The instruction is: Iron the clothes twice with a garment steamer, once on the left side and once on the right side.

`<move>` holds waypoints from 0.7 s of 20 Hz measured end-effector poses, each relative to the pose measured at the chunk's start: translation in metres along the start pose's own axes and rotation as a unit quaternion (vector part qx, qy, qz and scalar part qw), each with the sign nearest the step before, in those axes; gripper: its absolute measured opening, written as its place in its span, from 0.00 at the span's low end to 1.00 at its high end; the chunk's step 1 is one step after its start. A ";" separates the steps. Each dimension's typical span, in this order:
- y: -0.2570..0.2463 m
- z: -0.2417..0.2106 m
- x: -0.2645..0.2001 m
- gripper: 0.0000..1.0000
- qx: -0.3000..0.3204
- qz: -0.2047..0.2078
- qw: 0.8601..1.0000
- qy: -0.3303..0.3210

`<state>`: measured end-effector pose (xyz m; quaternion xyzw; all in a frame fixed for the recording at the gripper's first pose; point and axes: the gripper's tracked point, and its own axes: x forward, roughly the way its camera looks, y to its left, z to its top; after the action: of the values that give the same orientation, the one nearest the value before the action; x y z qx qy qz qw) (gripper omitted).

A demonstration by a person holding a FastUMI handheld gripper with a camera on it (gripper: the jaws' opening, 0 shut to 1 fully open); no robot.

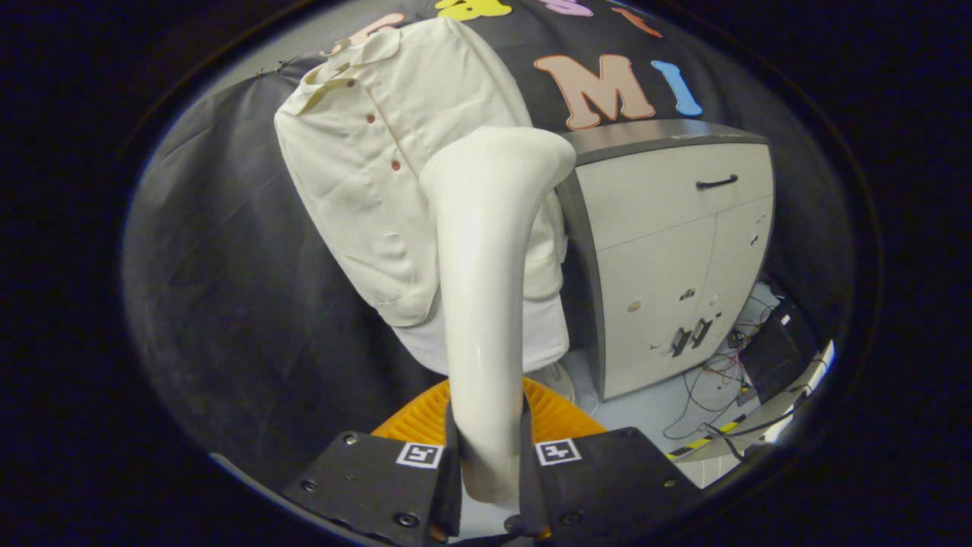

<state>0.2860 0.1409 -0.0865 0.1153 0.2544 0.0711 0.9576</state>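
Black booth cloth [228, 289] forms the backdrop, with a pale floor [645, 410] below it at the foot of the cabinet.

Nearest to us, we see the gripper [490, 463] clamped on the garment steamer [486, 289]: both fingers press against the lower end of its cream handle, one on each side, with no gap visible between either finger and the handle. Each finger carries a small square marker [419, 454] on its upper face.

Just ahead of the fingers, behind the handle, we see an orange ribbed object [425, 418]; what it is cannot be determined.

The steamer rises from between the fingers and bends at its top, where the head points toward the cabinet side. We cannot tell whether the head touches the fabric.

Beyond the steamer hangs the shirt [364, 175], a cream buttoned garment with a collar and dark red buttons [395, 165] down its front. It sits tilted in this view, collar uppermost. The steamer handle overlaps the shirt's side nearest the cabinet.

Beside the shirt, farther back, stands a white cabinet [668, 258] with a grey top, a dark handle [716, 182] on its drawer and two doors below. Loose cables [706, 380] and a dark box [774, 349] lie on the floor at the cabinet's far corner.
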 end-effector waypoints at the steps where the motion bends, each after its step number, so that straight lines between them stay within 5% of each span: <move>1: 0.003 -0.011 -0.017 0.30 -0.001 -0.006 1.000 -0.002; 7: 0.016 -0.059 -0.108 0.30 -0.015 -0.022 0.999 -0.023; 14: 0.022 -0.048 -0.180 0.30 -0.023 -0.004 0.996 -0.089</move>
<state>0.1053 0.1360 -0.0361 0.0980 0.1667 0.0621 0.9792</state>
